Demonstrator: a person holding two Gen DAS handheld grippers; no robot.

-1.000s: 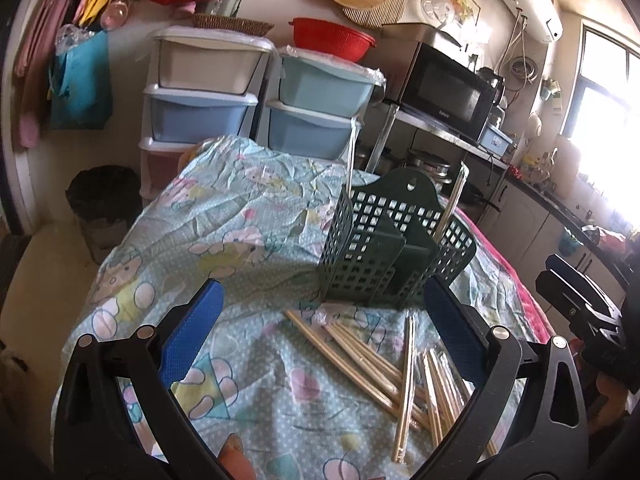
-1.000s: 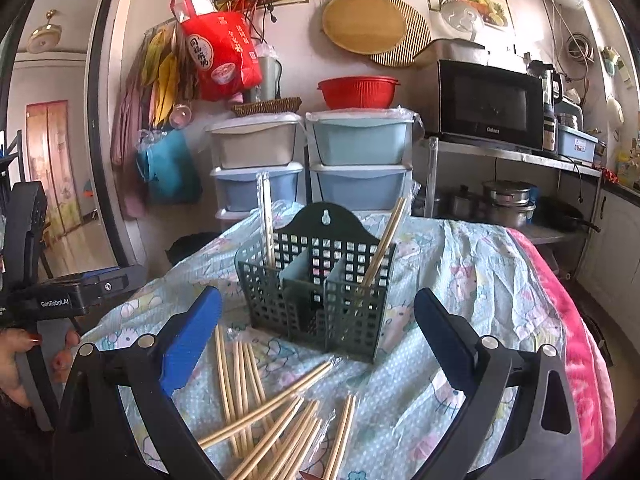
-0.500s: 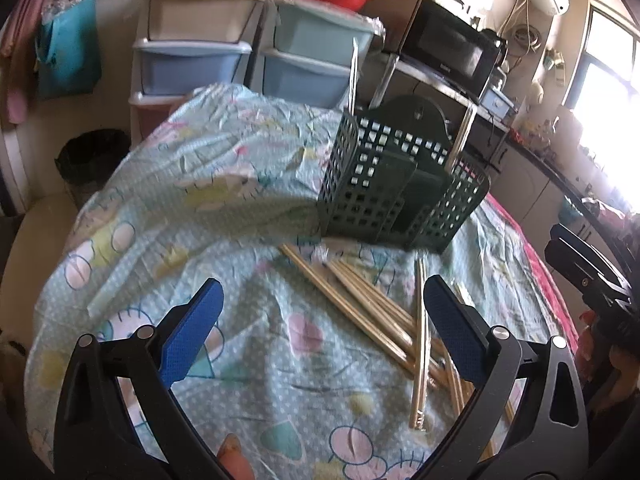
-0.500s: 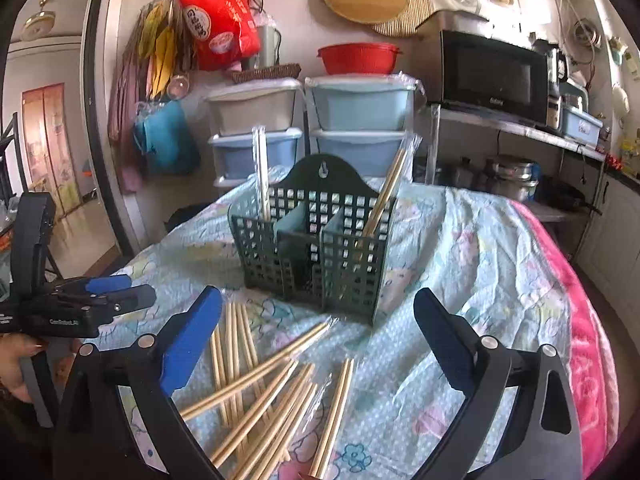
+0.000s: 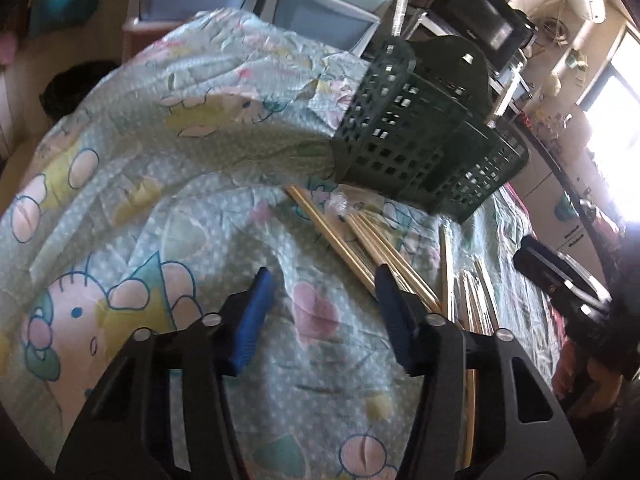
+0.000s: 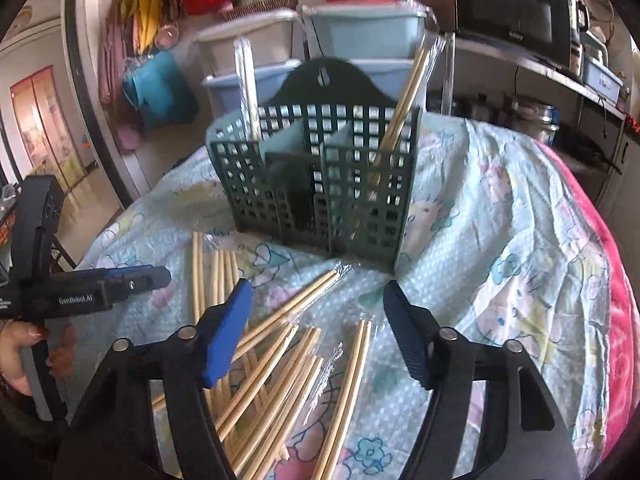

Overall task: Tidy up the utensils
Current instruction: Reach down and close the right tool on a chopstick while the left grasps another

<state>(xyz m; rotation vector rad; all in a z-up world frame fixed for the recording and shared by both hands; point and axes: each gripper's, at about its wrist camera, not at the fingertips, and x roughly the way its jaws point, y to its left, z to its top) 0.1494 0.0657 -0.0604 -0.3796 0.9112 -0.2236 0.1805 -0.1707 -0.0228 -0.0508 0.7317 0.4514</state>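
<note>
You are bringing both grippers down and in toward the chopsticks (image 6: 280,360), and both pairs of fingers are narrowing: a second ago they were spread wide, and now each is standing about half open with nothing between them. Your left gripper (image 5: 320,300) is hovering low over the cloth (image 5: 160,200) on the tabletop, its right finger (image 5: 396,320) just beside the nearest wrapped pair, its left finger over bare cloth. Your right gripper (image 6: 316,324) is hanging over the middle of the fanned pile, with several sticks passing under the gap.

The loose chopsticks are lying in front of the caddy (image 6: 316,184), some in clear sleeves, crossing one another. The caddy is standing upright on the cloth with one pale wrapped pair (image 6: 248,92) in its left compartment and one bamboo pair (image 6: 404,108) leaning in its right; the front middle compartments look empty, though the mesh hides their bottoms.

So you are shifting from approach to pick-up, and most of the sorting is still waiting. The left view is tilting and blurring, so you are likely still moving. The overlapping sticks mean a closing pinch may be catching more than one pair; aiming at an outlying pair looks safer.
</note>
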